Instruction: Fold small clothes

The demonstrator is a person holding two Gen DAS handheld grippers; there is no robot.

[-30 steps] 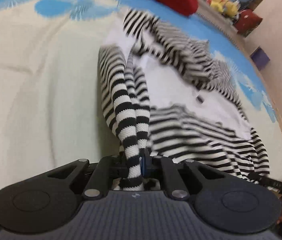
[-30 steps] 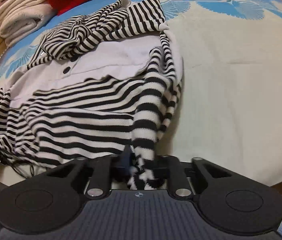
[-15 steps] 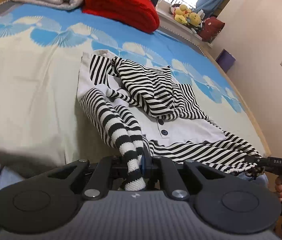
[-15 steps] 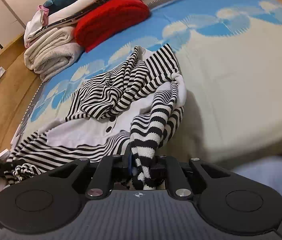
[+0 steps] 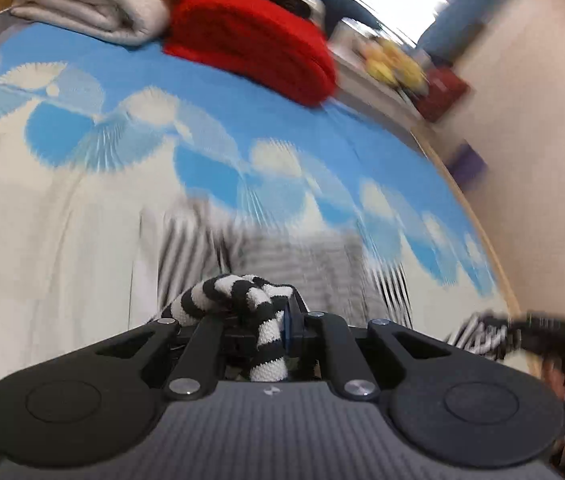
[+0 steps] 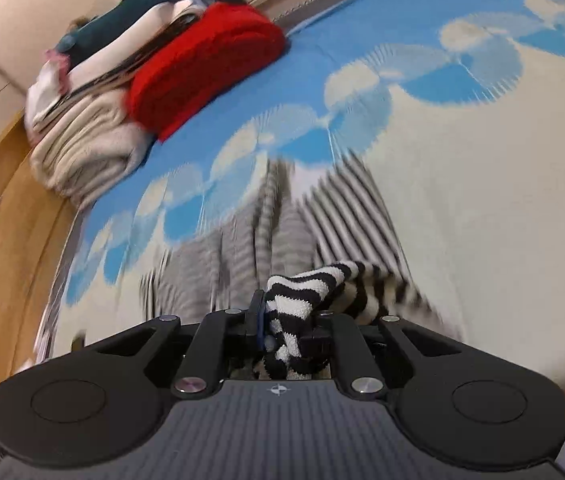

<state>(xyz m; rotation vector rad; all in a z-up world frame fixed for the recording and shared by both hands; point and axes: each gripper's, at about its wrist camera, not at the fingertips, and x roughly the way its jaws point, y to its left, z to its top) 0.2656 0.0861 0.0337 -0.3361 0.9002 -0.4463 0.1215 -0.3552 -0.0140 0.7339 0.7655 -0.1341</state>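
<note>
Left gripper, jaws just easing open, and right gripper each pinched a sleeve of the top (blurred, apparently lifted).

A bed spread with a cream cover printed in blue and white fans carries a black-and-white striped garment, blurred, near its front edge. At the far end lie a folded red knit and, just beside it, a folded cream blanket bearing more stacked clothes.
</note>
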